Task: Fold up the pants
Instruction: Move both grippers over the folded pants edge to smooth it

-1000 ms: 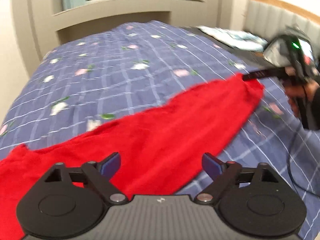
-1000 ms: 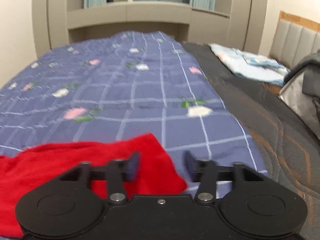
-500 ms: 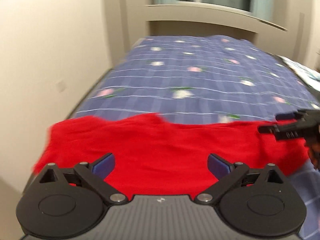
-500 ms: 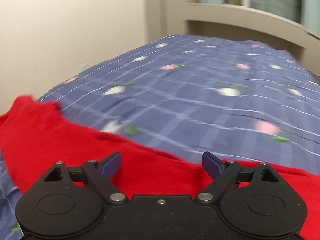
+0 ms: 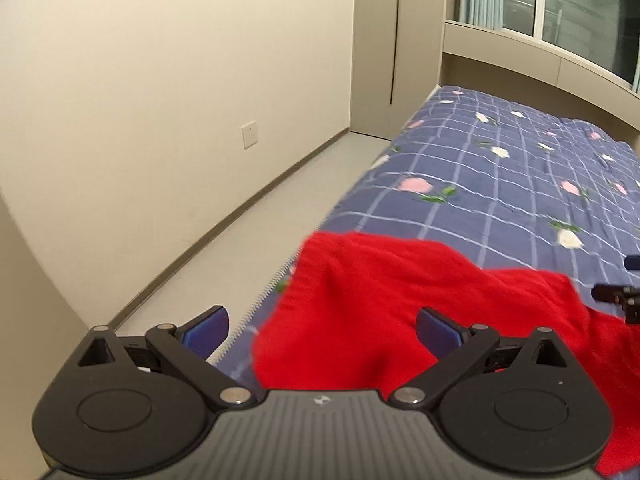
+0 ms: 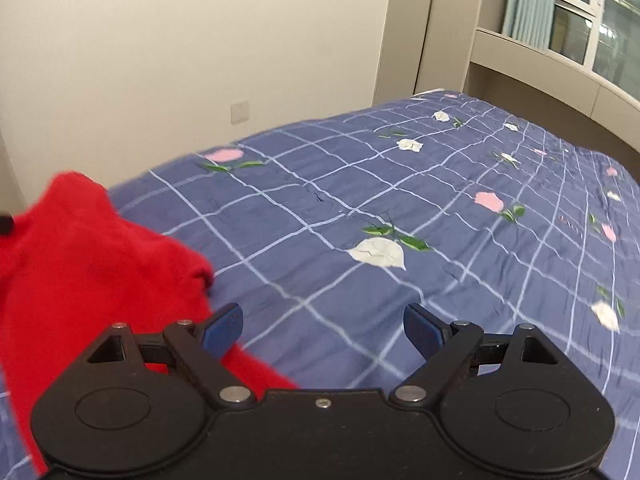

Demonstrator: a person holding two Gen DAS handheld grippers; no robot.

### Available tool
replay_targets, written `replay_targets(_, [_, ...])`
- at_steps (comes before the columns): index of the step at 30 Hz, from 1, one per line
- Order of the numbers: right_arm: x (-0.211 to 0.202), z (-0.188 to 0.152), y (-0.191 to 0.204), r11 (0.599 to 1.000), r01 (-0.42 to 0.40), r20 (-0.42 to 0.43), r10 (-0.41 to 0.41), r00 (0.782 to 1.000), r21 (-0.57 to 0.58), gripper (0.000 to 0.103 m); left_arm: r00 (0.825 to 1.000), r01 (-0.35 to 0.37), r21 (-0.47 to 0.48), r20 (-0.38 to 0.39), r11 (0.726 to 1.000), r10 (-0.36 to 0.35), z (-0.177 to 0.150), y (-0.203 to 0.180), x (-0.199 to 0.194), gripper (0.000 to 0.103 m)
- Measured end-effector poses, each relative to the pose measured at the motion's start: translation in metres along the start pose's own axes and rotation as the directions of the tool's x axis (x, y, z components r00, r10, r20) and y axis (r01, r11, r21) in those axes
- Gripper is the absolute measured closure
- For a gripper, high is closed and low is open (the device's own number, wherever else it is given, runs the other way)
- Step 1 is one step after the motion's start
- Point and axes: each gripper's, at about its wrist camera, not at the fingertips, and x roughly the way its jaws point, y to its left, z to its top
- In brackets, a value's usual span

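The red pants [image 5: 400, 292] lie spread on the blue checked quilt [image 5: 500, 184], one end near the bed's left edge. My left gripper [image 5: 324, 326] hovers over that end, open, with the cloth below its blue pads and nothing pinched. The tip of the other gripper [image 5: 614, 298] shows at the right border above the red cloth. In the right wrist view the pants [image 6: 80, 264] fill the lower left, with a bunched corner. My right gripper [image 6: 323, 328] is open over the quilt [image 6: 360, 200]; its left pad [image 6: 222, 328] is at the cloth's edge.
Left of the bed runs a strip of grey floor [image 5: 240, 240] along a cream wall with a socket plate [image 5: 249, 135]. A beige cupboard and window ledge [image 5: 520, 52] stand beyond the bed's far end. The flowered quilt stretches far to the right.
Both views have swung left from the headboard side toward the wall and the bed's left edge. The right gripper's jaws have widened from narrow around the cloth's corner. The left jaws stay wide.
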Motion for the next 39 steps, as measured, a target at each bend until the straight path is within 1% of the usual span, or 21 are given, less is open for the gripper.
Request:
replay_targets(3, [0.019,0.006,0.003,0.999,-0.023,-0.048,0.022,0.999,-0.036,0.016,0.999,-0.017,0.012,-0.030,1.000,0.017,0.003,0.003,0.018,0.001])
replay_targets(7, [0.020,0.010,0.015,0.988,-0.126,-0.059,0.121,0.991,-0.088,0.016,0.998,-0.021,0.005,-0.051,1.000,0.022,0.000,0.005,0.030,0.001])
replay_targets(8, [0.020,0.011,0.020,0.985,-0.139,-0.059,0.133,0.989,-0.106,0.016,0.998,-0.023,0.001,-0.056,1.000,0.023,-0.002,0.005,0.032,0.001])
replay_targets(10, [0.026,0.015,0.027,0.980,-0.144,-0.061,0.137,0.989,-0.135,0.017,0.998,-0.025,-0.004,-0.060,1.000,0.025,-0.005,0.007,0.033,0.001])
replay_targets(12, [0.034,0.021,0.030,0.981,-0.142,-0.063,0.135,0.989,-0.132,0.016,0.998,-0.024,-0.010,-0.063,1.000,0.024,-0.008,0.008,0.031,0.001])
replay_targets(15, [0.043,0.029,0.033,0.985,-0.123,-0.042,0.119,0.992,-0.123,0.018,0.998,-0.023,-0.015,-0.062,1.000,0.022,-0.007,0.010,0.032,0.001])
replay_targets(17, [0.047,0.033,0.029,0.993,-0.087,-0.018,0.086,0.996,-0.085,0.018,0.998,-0.024,-0.015,-0.063,1.000,0.023,-0.006,0.009,0.033,0.001])
replay_targets(19, [0.051,0.036,0.026,0.997,-0.057,-0.014,0.056,0.998,-0.058,0.017,0.998,-0.027,-0.013,-0.064,1.000,0.026,-0.004,0.009,0.036,0.001])
replay_targets(23, [0.048,0.033,0.025,0.997,-0.013,-0.009,0.012,1.000,-0.081,0.014,0.998,-0.037,-0.015,-0.057,0.999,0.036,0.001,0.011,0.038,0.001])
replay_targets(24, [0.046,0.031,0.026,0.996,0.000,-0.005,0.000,1.000,-0.091,0.011,0.998,-0.033,-0.017,-0.049,0.999,0.032,0.004,0.011,0.038,0.001])
replay_targets(27, [0.037,0.026,0.024,0.996,0.019,-0.003,-0.019,1.000,-0.092,0.011,1.000,0.000,-0.006,-0.006,1.000,0.000,0.013,0.007,0.036,0.001])
replay_targets(30, [0.026,0.021,0.030,0.990,0.083,0.028,-0.080,0.996,-0.118,0.009,0.999,0.033,0.040,0.031,0.999,-0.034,0.020,-0.006,0.042,0.001])
replay_targets(31, [0.023,0.019,0.035,0.984,0.129,0.047,-0.124,0.991,-0.120,0.009,0.999,0.027,0.066,0.027,0.997,-0.028,0.022,-0.012,0.049,0.001])
replay_targets(32, [0.020,0.016,0.040,0.977,0.175,0.068,-0.168,0.984,-0.118,0.008,1.000,0.008,0.092,0.009,0.996,-0.008,0.023,-0.018,0.057,0.001])
replay_targets(33, [0.017,0.014,0.045,0.975,0.188,0.088,-0.178,0.980,-0.116,0.008,1.000,-0.018,0.112,-0.007,0.994,0.019,0.025,-0.022,0.065,0.001])
replay_targets(36, [0.013,0.008,0.059,0.985,0.130,0.123,-0.116,0.986,-0.114,0.006,0.997,-0.057,0.128,-0.047,0.990,0.063,0.029,-0.027,0.084,0.000])
replay_targets(38, [0.018,0.006,0.065,0.989,0.083,0.113,-0.069,0.991,-0.124,0.005,0.994,-0.070,0.126,-0.074,0.990,0.079,0.030,-0.028,0.093,0.000])
replay_targets(39, [0.022,0.007,0.068,0.988,0.082,0.103,-0.069,0.992,-0.131,0.005,0.993,-0.070,0.121,-0.081,0.990,0.080,0.029,-0.028,0.096,0.000])
